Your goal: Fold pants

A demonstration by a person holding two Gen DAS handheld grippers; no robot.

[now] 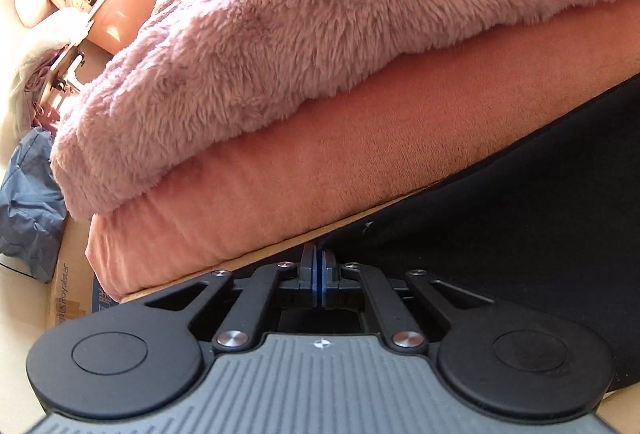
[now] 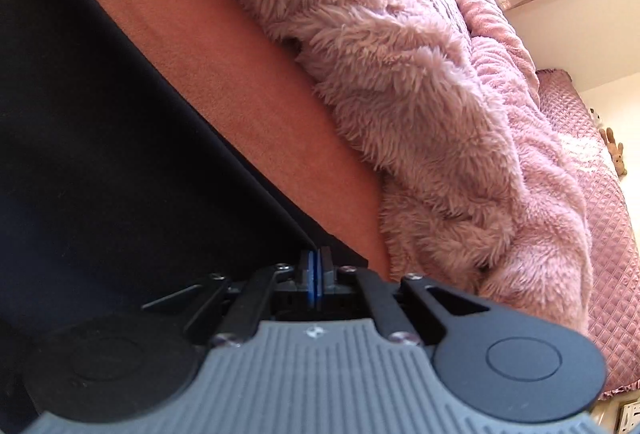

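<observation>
Closest in the left wrist view, the left tool (image 1: 319, 254) has its jaws pressed together on the edge of the black pants (image 1: 500, 234), which lie on the bed's orange sheet (image 1: 320, 162) below a fluffy pink blanket (image 1: 300, 14). Right wrist view: the right tool (image 2: 316, 254) likewise pinches the pants (image 2: 100, 154) beside the sheet (image 2: 248, 82).

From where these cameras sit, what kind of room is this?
Most likely a bedroom. A fluffy pink blanket lies on a bed with a salmon sheet, a quilted pink bedspread runs further along, and black pants are spread on the sheet.
</observation>
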